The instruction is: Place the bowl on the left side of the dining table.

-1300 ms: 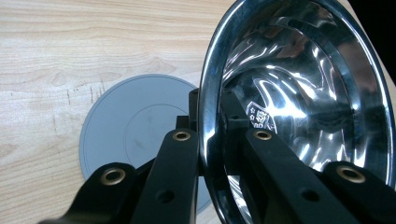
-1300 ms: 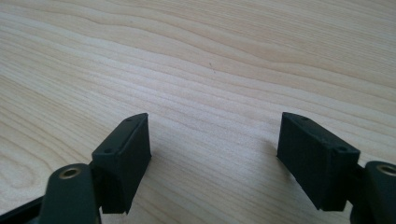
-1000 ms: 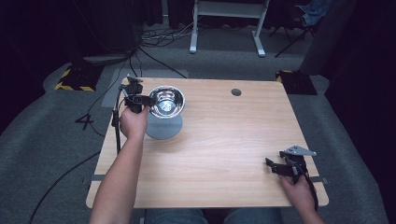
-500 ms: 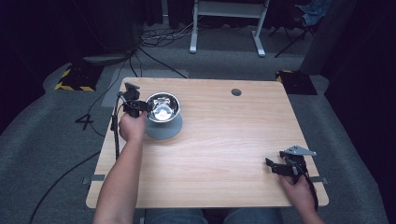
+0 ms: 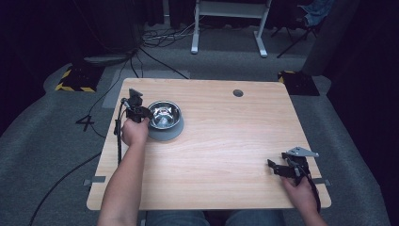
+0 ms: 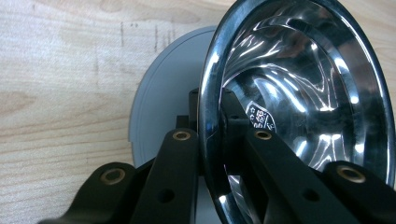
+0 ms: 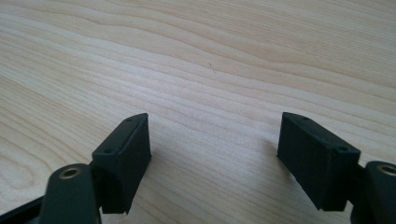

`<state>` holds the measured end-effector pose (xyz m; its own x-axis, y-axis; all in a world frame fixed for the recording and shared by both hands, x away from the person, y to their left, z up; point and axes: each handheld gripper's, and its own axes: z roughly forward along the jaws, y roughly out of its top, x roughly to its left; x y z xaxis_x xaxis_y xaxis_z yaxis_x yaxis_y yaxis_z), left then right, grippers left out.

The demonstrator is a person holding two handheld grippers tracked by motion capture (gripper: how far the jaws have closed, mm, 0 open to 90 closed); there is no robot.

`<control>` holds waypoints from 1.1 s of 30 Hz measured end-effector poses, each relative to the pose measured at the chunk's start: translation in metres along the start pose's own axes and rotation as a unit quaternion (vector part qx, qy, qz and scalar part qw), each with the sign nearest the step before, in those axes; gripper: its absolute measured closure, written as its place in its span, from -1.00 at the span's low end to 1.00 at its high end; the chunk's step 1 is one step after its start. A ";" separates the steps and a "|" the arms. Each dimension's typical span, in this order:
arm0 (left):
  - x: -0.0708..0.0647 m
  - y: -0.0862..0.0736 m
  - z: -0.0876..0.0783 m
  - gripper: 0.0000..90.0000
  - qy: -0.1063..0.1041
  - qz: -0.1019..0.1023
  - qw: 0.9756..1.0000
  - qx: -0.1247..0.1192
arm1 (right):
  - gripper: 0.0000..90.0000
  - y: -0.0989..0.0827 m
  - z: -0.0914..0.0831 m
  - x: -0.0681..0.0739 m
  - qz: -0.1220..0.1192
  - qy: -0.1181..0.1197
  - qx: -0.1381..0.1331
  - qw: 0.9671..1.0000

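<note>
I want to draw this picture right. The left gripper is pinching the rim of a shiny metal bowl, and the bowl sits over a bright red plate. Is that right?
Almost. The left gripper does pinch the rim of the shiny metal bowl, but the plate under it is grey, not bright red. The left gripper view shows that clearly.

I see bare forearms, no sleeves. My left gripper (image 5: 141, 112) is black with brass-coloured rivets and a trailing black cable (image 5: 117, 136); my right gripper (image 5: 281, 168) carries a grey three-cornered plate (image 5: 299, 152) on top.
</note>
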<state>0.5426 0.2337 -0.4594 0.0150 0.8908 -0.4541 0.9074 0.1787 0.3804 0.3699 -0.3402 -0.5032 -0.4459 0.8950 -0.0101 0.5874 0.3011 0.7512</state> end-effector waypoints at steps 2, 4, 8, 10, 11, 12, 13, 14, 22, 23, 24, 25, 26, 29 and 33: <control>0.002 -0.001 0.001 0.92 -0.002 0.003 1.000 0.005 | -0.43 0.000 0.000 0.000 0.000 -0.001 -0.001 1.000; 0.003 -0.001 0.002 0.92 0.001 0.003 1.000 0.008 | -0.43 0.000 0.000 0.000 0.001 0.000 0.000 1.000; 0.002 -0.001 0.004 0.92 -0.004 0.000 1.000 0.010 | -0.43 0.000 0.000 0.000 0.001 0.000 0.000 1.000; 0.001 -0.001 0.005 0.92 -0.003 -0.001 1.000 0.010 | -0.43 0.000 0.000 0.000 0.001 0.000 0.000 1.000; 0.001 -0.001 0.005 0.92 -0.005 -0.001 1.000 0.015 | -0.43 0.000 0.000 0.000 0.000 0.000 -0.001 1.000; 0.001 -0.001 0.006 0.92 -0.002 0.002 1.000 0.016 | -0.43 0.000 0.000 0.000 0.000 0.000 0.000 1.000; 0.001 -0.002 0.007 0.92 0.003 0.002 1.000 0.011 | -0.43 0.000 0.000 0.000 0.001 0.000 -0.001 1.000; 0.001 -0.002 0.006 0.92 -0.002 0.004 1.000 0.014 | -0.43 0.000 0.000 0.000 0.000 0.000 -0.001 1.000; 0.001 -0.002 0.006 0.91 0.001 0.006 1.000 0.020 | -0.43 0.000 0.000 0.000 0.001 -0.001 -0.001 1.000; 0.001 -0.002 0.006 0.90 0.001 0.005 1.000 0.021 | -0.43 0.000 0.000 0.000 0.002 0.000 -0.001 1.000; 0.000 -0.002 0.007 0.89 0.003 0.005 1.000 0.020 | -0.43 0.000 0.000 0.000 0.001 0.000 -0.001 1.000; 0.000 -0.002 0.007 0.87 0.003 0.004 1.000 0.023 | -0.43 0.000 0.000 0.000 0.000 0.000 0.000 1.000; 0.001 -0.002 0.007 0.84 0.005 0.007 1.000 0.025 | -0.43 0.000 0.000 0.000 0.002 0.000 -0.001 1.000; 0.001 -0.004 0.006 0.72 0.015 0.012 1.000 0.024 | -0.43 0.000 0.000 0.000 0.000 0.000 0.000 1.000; 0.001 -0.005 0.002 0.44 0.019 0.006 1.000 0.008 | -0.43 0.000 0.000 0.000 0.001 0.000 -0.001 1.000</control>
<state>0.5390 0.2335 -0.4631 0.0100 0.9084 -0.4180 0.9135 0.1618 0.3733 0.3699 -0.3401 -0.5032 -0.4450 0.8955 -0.0093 0.5869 0.2995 0.7522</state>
